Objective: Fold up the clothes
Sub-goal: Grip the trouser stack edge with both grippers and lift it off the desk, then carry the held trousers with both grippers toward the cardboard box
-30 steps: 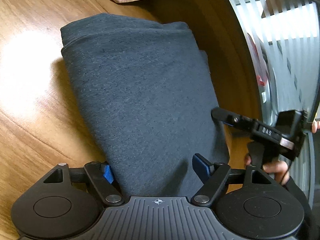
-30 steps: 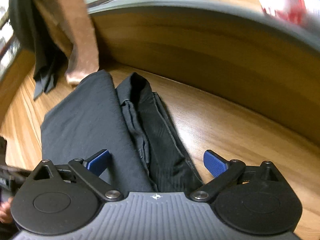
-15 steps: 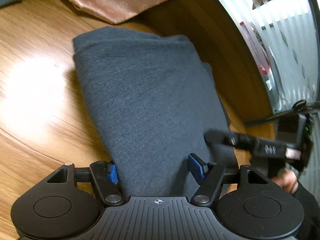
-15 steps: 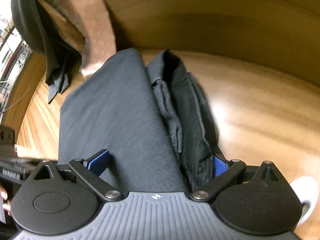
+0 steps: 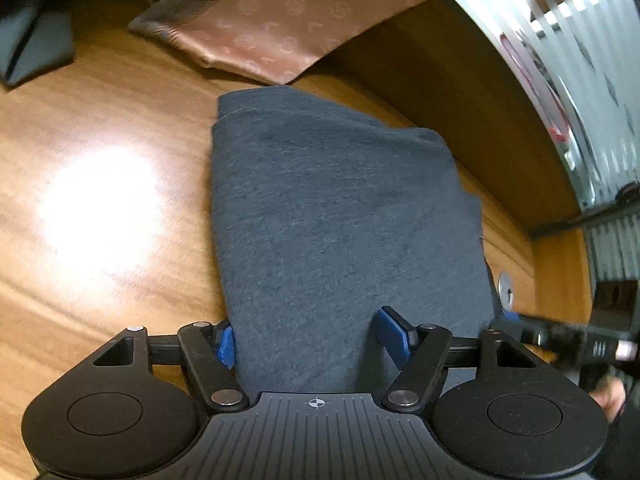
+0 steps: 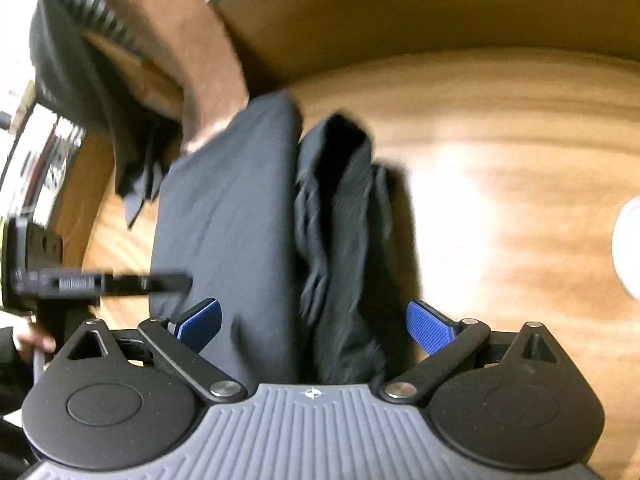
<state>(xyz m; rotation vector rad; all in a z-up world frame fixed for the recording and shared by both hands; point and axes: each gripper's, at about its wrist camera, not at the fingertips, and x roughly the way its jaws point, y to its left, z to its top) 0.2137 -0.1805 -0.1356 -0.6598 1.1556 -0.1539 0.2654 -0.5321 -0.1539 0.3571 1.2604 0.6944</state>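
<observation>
— Where's the garment right now?

— The folded dark grey garment [image 5: 340, 220] lies on the wooden table [image 5: 100, 240], a long narrow bundle. Its far end sits just short of a pinkish-brown patterned cloth [image 5: 280, 20] that hangs down onto the table behind it.

— And the left gripper?

— The left gripper [image 5: 314, 336] straddles the near end of the garment. Its blue pads [image 5: 394, 334] stand on either side of the bundle, one at the fabric's left edge, the other pressing into the top. The jaws are partway in, cloth bunched between them, but I cannot tell whether they truly pinch it.

— The right one?

— The right gripper [image 6: 316, 324] sits at the garment's [image 6: 240, 220] near end too, seen from the other side. Its jaws are spread wide, a blue pad either side of the bundle. From here the garment shows a smooth flat panel on the left and crumpled inner folds [image 6: 340, 220] on the right.

— Are the two grippers close?

— Just beside each other. The right gripper's finger shows to the right of the garment in the left view [image 5: 560, 336], blurred, and the left gripper's finger pokes at the garment's left edge in the right view [image 6: 120, 280].
</observation>
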